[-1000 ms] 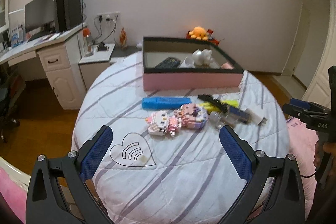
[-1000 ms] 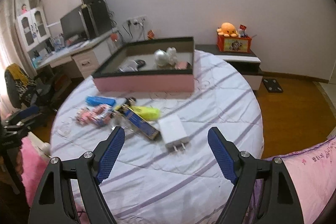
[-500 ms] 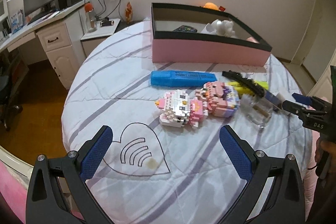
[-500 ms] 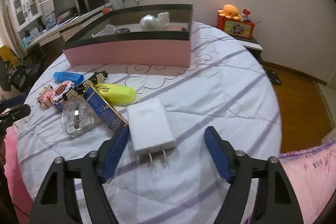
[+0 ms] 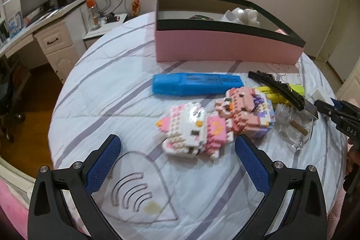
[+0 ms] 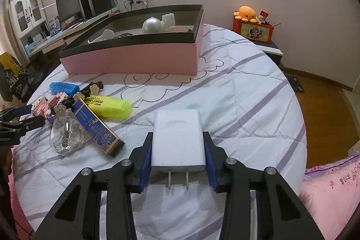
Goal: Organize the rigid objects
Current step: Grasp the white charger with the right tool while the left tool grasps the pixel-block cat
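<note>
My right gripper (image 6: 177,136) is closing its jaws around a white plug charger (image 6: 177,125) on the striped quilt, and the blue pads touch both of its sides. My left gripper (image 5: 177,138) hovers open just above a white-and-pink block figure (image 5: 191,132), with a pink-and-purple block figure (image 5: 247,109) beside it. Behind them lie a blue highlighter (image 5: 195,83), a yellow highlighter (image 6: 110,106), a black hair clip (image 5: 276,87), a glass bottle (image 6: 66,134) and a blue-and-gold box (image 6: 96,129). The pink box (image 6: 135,57) with a black rim stands at the back and holds several items.
A clear heart-shaped plate (image 5: 135,186) lies under the left gripper. The round bed drops to a wooden floor (image 6: 324,109) on the right. A desk (image 5: 51,33) stands to the left, a nightstand with an orange plush (image 6: 246,12) behind, and a pink pillow (image 6: 333,179) at the near right.
The right gripper dropped to the charger and its jaws narrowed from wide apart onto its sides. The left gripper sank and moved in over the block figures, still open.
</note>
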`<state>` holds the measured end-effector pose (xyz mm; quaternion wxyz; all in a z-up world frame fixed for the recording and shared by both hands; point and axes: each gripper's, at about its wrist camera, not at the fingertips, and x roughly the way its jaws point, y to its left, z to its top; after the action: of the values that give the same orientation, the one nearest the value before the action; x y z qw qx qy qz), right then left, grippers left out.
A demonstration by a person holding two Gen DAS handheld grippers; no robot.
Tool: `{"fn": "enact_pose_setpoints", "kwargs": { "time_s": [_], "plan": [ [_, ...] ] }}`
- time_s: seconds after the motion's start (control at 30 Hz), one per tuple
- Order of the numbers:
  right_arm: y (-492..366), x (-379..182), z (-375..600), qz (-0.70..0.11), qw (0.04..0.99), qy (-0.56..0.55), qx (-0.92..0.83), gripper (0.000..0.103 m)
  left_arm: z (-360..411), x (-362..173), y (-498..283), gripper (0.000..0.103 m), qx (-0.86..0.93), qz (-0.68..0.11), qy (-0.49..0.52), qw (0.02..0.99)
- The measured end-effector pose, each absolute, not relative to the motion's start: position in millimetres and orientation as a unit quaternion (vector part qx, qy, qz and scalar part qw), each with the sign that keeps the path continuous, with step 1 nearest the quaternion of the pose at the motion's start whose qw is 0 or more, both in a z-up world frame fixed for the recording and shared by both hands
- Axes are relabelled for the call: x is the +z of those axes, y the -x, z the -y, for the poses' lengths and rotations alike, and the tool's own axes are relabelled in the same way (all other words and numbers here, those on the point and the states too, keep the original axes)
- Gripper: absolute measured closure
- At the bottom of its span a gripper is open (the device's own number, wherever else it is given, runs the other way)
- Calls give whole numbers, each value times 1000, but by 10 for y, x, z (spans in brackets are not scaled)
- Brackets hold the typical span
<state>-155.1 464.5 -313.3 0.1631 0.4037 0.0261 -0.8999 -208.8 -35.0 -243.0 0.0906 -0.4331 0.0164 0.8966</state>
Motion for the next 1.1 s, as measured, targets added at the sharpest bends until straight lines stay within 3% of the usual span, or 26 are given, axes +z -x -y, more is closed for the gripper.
{"fn": "enact_pose_setpoints", "kwargs": {
  "time_s": [0.07, 0.1, 0.13, 0.23, 1.1],
  "plan": [
    [1554, -3135, -4646, -24, 164, -401, -901, 62, 322, -2435, 2104, 1, 901, -23, 423, 94],
    [1560, -3137, -4646, -23, 165, -401, -901, 62, 318, -2432, 2104, 9, 904, -26, 417, 92],
    [1566, -3134, -4646, -22, 166, -400, -901, 62, 317, -2438, 2104, 25, 905, -29, 414, 91],
    [1564, -3140, -4636, -24, 168, -396, -902, 62, 309, -2435, 2088, 41, 907, -39, 407, 97],
    [1278, -3004, -4656, 35, 186, -405, -894, 62, 312, -2038, 1607, 41, 912, -26, 378, 159]
  ]
}}
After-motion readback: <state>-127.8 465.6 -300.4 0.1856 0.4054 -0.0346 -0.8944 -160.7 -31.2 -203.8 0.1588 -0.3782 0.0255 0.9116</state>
